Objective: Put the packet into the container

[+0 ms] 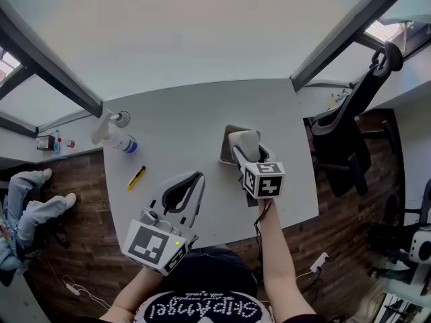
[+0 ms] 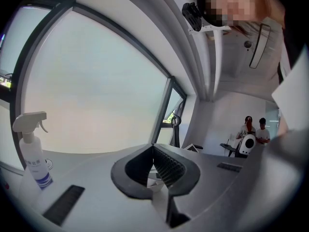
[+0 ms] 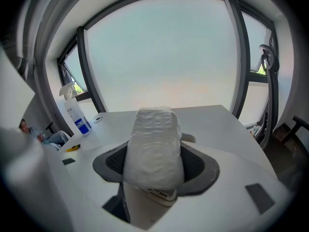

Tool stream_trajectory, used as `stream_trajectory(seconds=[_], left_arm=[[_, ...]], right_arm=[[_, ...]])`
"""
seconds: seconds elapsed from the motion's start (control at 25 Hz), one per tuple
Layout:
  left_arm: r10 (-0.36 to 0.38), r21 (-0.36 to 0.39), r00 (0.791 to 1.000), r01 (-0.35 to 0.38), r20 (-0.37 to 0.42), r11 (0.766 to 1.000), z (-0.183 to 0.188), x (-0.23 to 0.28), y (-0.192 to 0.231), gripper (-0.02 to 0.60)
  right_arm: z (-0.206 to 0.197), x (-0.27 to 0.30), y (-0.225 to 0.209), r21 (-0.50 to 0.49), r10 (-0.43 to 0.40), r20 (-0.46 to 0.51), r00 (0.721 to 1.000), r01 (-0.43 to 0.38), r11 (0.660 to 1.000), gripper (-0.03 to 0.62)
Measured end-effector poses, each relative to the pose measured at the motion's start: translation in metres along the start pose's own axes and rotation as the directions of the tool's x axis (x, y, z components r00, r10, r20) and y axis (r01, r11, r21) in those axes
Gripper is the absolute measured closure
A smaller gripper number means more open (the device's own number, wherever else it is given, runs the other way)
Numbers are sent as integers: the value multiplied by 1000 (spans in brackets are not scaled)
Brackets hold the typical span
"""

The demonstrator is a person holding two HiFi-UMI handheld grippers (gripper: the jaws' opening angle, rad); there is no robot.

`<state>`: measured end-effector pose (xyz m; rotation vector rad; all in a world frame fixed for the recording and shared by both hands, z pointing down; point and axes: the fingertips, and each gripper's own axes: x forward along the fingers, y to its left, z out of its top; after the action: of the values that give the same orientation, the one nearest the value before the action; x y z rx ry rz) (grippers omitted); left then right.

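Note:
A white packet (image 1: pixel 245 142) is pinched between the jaws of my right gripper (image 1: pixel 248 152), standing upright. It hangs over a small dark-rimmed container (image 1: pixel 226 147) at the table's right-middle, and its lower end hides most of the container's inside. In the right gripper view the packet (image 3: pixel 154 144) fills the gap of the right gripper (image 3: pixel 154 154), whose jaws press on both its sides. My left gripper (image 1: pixel 199 177) hovers low over the table to the container's left, shut, its tips touching with nothing between them. The left gripper view shows the left gripper (image 2: pixel 153 151) the same way.
A spray bottle (image 1: pixel 111 133) lies at the white table's (image 1: pixel 175 123) far left corner, with a yellow utility knife (image 1: pixel 136 177) nearer me. A black office chair (image 1: pixel 350 126) stands off the table's right edge. Two people (image 2: pixel 255 127) are far back in the room.

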<state>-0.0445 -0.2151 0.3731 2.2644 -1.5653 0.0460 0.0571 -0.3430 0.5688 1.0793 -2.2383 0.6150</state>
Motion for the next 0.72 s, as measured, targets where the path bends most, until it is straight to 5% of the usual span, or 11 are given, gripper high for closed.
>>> stream_trajectory(seconds=[0.72], left_arm=[[-7,-31,1000,7,-15,1000,-6,0,0,574]], right_arm=[[-18,18,2,-125,-59,-99,993,47,991,317]])
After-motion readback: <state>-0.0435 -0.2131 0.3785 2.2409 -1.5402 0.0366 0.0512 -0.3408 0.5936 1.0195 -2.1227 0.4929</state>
